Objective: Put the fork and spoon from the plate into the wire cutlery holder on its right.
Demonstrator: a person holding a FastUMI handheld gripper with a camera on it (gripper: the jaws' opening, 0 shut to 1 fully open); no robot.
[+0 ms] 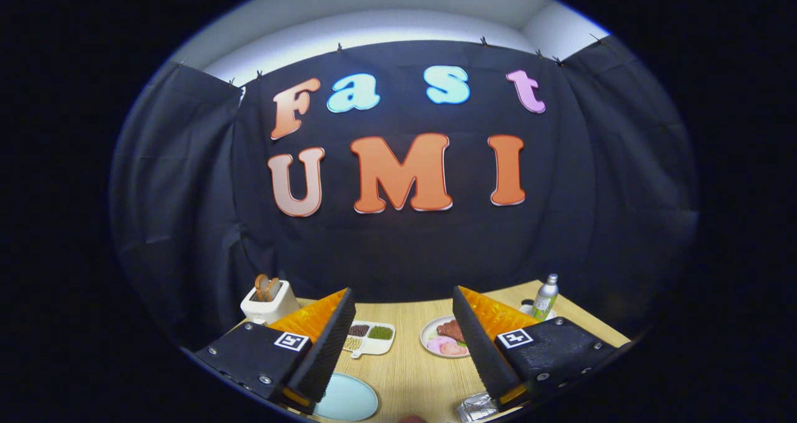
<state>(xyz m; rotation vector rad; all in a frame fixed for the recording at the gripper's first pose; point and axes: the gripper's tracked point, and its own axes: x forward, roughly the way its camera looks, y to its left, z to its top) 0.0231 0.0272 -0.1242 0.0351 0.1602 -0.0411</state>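
A pale blue plate [345,398] lies nearest, on the wooden bench [411,373] just beneath the left finger, with a glimpse of wire cutlery holder [476,406] under the right finger. The claw [401,304] hangs spread wide above the bench, gripping nothing. Beyond its fingers sit a divided white dish of beans [368,337] and a white plate of food [445,339]. A toaster [269,301] holding bread stands at the far left, a bottle [546,296] at the far right. Fork and spoon cannot be made out.
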